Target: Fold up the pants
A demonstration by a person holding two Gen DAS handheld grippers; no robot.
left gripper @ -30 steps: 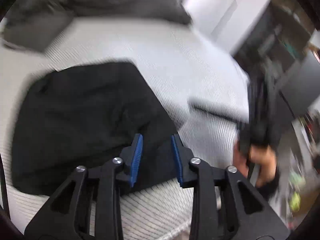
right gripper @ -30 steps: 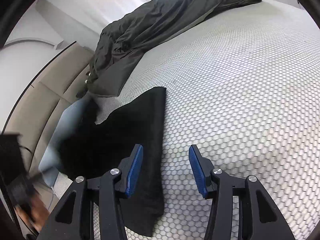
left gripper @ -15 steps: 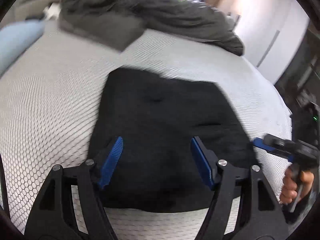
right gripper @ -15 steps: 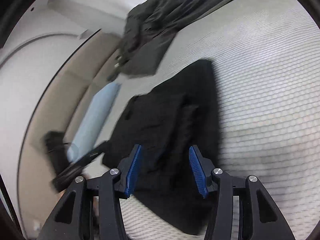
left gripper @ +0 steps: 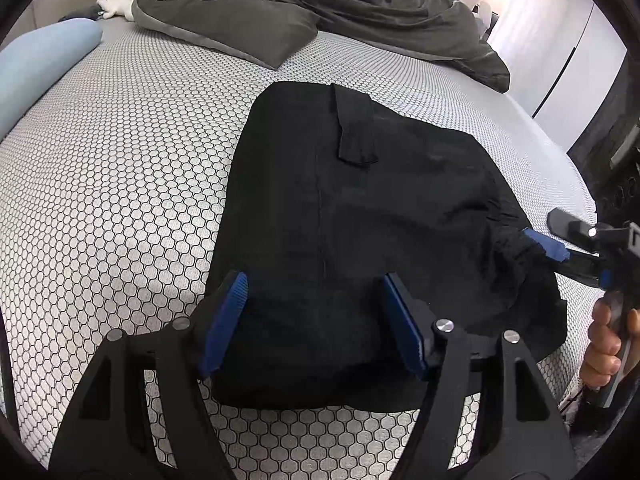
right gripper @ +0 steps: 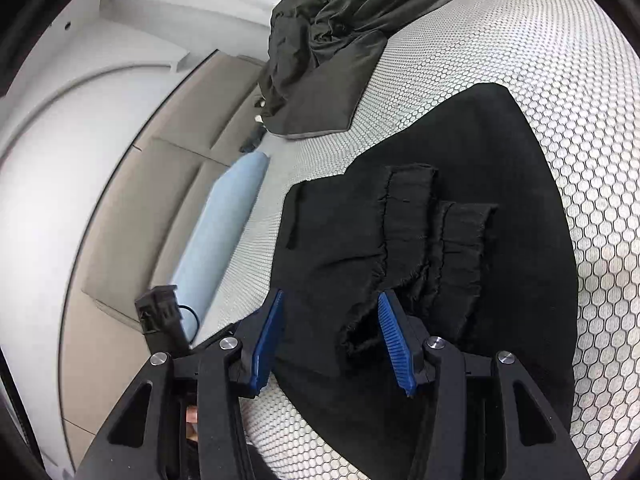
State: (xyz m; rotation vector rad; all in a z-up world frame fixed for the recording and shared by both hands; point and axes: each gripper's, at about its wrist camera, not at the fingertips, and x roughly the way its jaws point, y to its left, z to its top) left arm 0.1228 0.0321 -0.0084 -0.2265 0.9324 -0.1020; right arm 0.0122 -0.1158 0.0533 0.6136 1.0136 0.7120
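Black pants [left gripper: 360,220] lie folded on the bed with the honeycomb-patterned cover [left gripper: 120,160]. A strap or cuff lies across their far part. My left gripper [left gripper: 314,320] is open wide, just above the near edge of the pants. My right gripper [right gripper: 330,340] is open over the gathered cuffs [right gripper: 424,240] at the pants' right side. It also shows in the left wrist view [left gripper: 556,240], its blue pad at the cloth's right edge. Neither holds cloth.
A dark grey duvet [left gripper: 320,4] is heaped at the far end of the bed. A light blue bolster [left gripper: 36,68] lies at the left, beside a beige headboard [right gripper: 120,240]. The bed's right edge drops off near dark furniture [left gripper: 612,140].
Both grippers have swung round to face the pants and moved close over them. The left gripper has opened wider. The pants lie as before.
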